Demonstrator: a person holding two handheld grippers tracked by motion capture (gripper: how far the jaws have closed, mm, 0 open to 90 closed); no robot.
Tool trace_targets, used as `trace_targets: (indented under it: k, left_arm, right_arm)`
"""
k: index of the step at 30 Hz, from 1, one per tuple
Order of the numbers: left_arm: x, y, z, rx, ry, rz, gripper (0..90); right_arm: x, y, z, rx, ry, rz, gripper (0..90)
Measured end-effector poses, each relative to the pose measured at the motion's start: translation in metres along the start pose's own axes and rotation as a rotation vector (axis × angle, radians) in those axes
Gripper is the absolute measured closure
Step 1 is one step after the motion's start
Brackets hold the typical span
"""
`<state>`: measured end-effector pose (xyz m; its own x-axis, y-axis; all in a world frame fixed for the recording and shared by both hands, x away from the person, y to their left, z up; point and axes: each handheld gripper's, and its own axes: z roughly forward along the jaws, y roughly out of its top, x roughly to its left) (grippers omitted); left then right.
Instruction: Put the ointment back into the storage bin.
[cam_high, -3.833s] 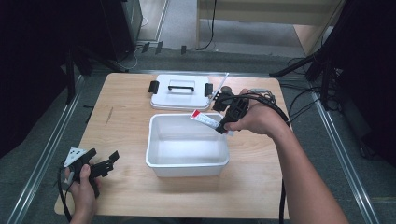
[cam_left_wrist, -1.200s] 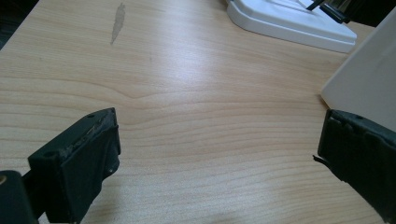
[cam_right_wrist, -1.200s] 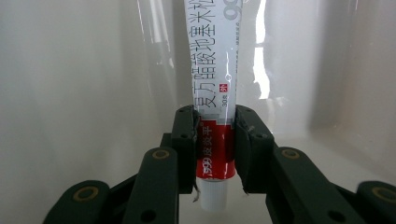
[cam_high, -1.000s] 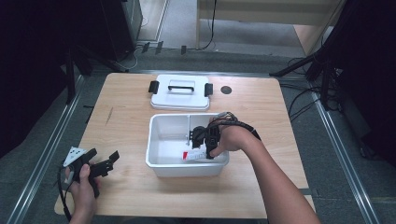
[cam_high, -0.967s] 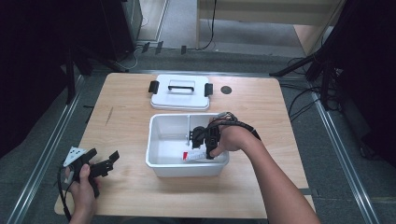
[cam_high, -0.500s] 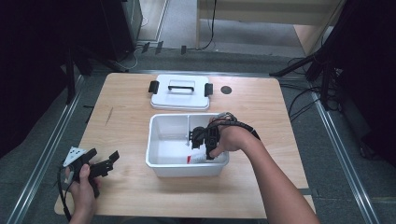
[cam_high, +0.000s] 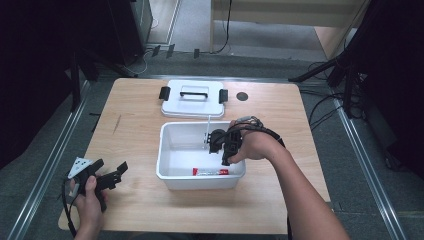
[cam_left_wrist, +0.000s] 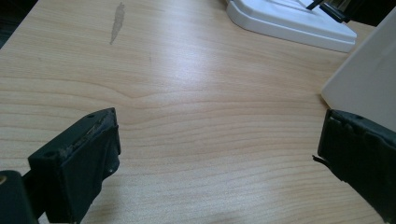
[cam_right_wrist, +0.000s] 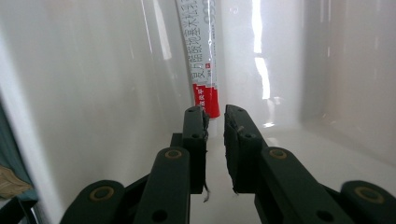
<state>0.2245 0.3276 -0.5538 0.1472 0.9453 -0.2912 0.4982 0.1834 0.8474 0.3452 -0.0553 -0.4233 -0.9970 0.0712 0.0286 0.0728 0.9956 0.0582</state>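
Observation:
A red-and-white tube (cam_high: 210, 172) lies on the floor of the white bin (cam_high: 165, 150), along its near wall. My right gripper (cam_high: 224, 159) reaches down into the bin from the right, tips just short of the tube's end. In the right gripper view its jaws (cam_right_wrist: 215, 114) stand a narrow gap apart with nothing between them, and the tube (cam_right_wrist: 201, 51) stretches away beyond the tips. My left gripper (cam_high: 111, 170) rests open on the table at the front left, held in a hand; its jaws (cam_left_wrist: 215, 149) stand wide over bare wood.
The bin's white lid (cam_high: 192, 98) with a handle and black clips lies behind the bin; the left gripper view has it far off (cam_left_wrist: 289, 18), with the bin's wall (cam_left_wrist: 364, 79) at right. A small dark hole (cam_high: 242, 96) marks the table's back.
The right gripper brought the tube from behind the bin down into it and let it go; the tube now lies on the bin floor. The left gripper stayed still.

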Motion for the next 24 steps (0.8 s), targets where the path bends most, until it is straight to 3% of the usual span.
trace_targets:
  k: [13, 24]
  left_arm:
    - [0.000, 0.000, 0.000, -0.003, -0.001, -0.004, 0.0]
    - [0.000, 0.000, 0.000, -0.001, 0.001, -0.001, 0.0]
  right_arm:
    - [0.003, -0.014, -0.045, -0.106, -0.033, 0.033, 81.3]
    - [0.002, -0.052, -0.073, -0.175, -0.061, 0.117, 80.4]
